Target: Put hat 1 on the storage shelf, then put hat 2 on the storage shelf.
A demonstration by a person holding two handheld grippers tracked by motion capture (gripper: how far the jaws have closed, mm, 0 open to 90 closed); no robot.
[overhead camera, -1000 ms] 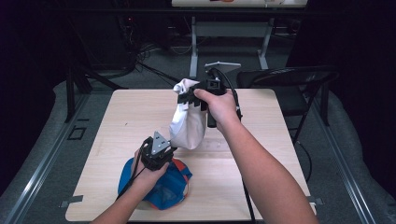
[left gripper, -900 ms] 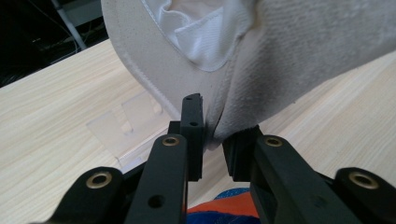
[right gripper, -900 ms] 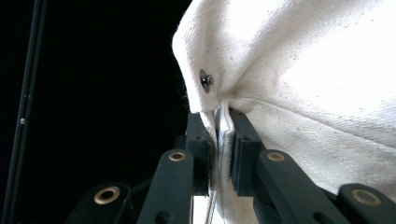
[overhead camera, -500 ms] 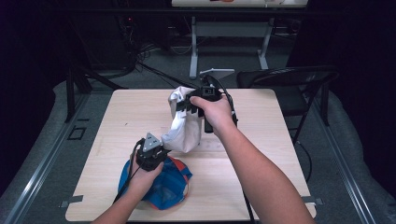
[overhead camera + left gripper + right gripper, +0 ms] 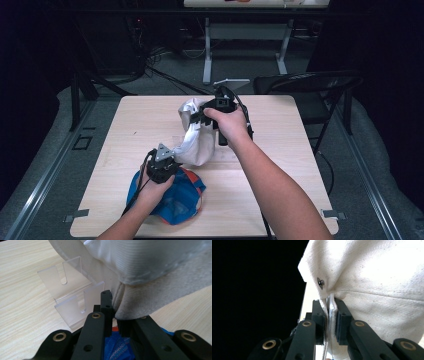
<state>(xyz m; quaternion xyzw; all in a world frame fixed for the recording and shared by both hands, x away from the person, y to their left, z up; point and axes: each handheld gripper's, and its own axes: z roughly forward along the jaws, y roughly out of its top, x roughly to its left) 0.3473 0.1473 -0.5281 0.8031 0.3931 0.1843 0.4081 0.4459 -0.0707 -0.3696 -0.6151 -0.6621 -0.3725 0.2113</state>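
A white cloth cap [image 5: 196, 141] hangs stretched between my two grippers over the middle of the wooden table [image 5: 140, 120]. My right gripper [image 5: 200, 119] holds its upper edge, shut on the fabric [image 5: 331, 315] beside a small metal stud [image 5: 321, 283]. My left gripper [image 5: 169, 156] is lower and nearer, shut on the cap's [image 5: 150, 290] thick lower edge. Under my left hand lies a blue and orange cap [image 5: 175, 197], which peeks between the jaws as blue mesh [image 5: 117, 347] in the left gripper view.
A clear acrylic stand [image 5: 72, 297] with slotted walls sits on the table just beyond the left jaws. A dark folding chair [image 5: 310, 95] stands at the table's far right corner. Cables and a desk frame [image 5: 245, 35] lie on the floor behind.
My right gripper has moved down and slightly nearer with the white cap. My left gripper has closed on the cap's lower edge, and the cloth now sags between them.
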